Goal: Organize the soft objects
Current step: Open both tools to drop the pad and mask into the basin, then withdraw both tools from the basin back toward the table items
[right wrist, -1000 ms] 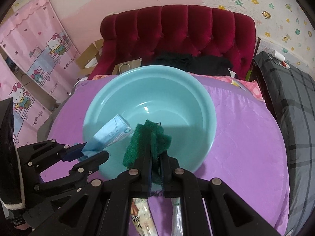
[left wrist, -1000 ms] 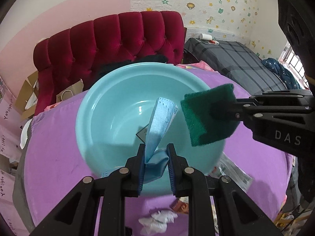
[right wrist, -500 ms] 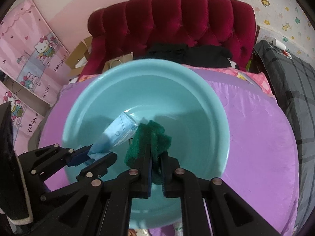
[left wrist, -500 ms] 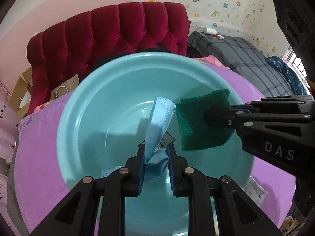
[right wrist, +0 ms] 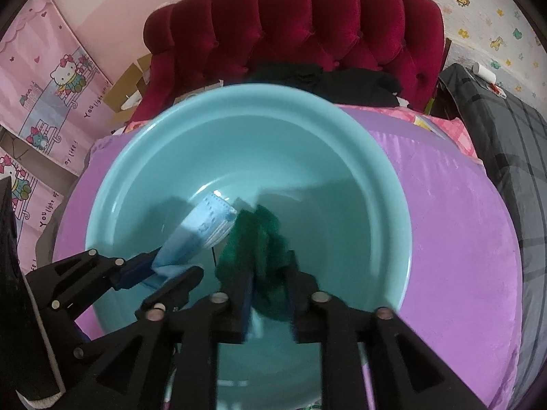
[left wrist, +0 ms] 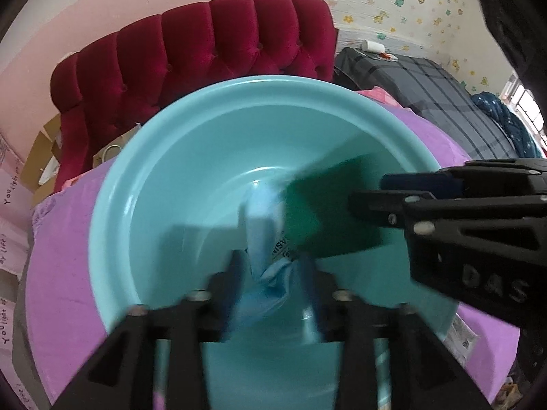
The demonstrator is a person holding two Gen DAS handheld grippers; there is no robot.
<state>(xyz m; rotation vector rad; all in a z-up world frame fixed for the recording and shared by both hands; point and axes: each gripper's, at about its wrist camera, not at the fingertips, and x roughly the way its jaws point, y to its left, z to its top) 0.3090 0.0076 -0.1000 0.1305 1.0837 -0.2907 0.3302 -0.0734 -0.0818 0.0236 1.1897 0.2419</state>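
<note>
A large turquoise basin sits on a purple-covered table. My left gripper is inside the basin with its fingers parted around a light blue face mask; the mask still hangs between them, blurred. My right gripper is beside it over the basin, fingers spread wider than the dark green scouring pad, which sits loosely between them.
The purple table cover surrounds the basin. A red tufted headboard stands behind, with dark clothes at its foot. A grey plaid bed lies at right. Plastic packets lie by the basin's near right edge.
Both grippers moved forward and down into the basin. The fingers of both have parted from a tight hold; the mask and the pad are blurred, loosening from their grips.
</note>
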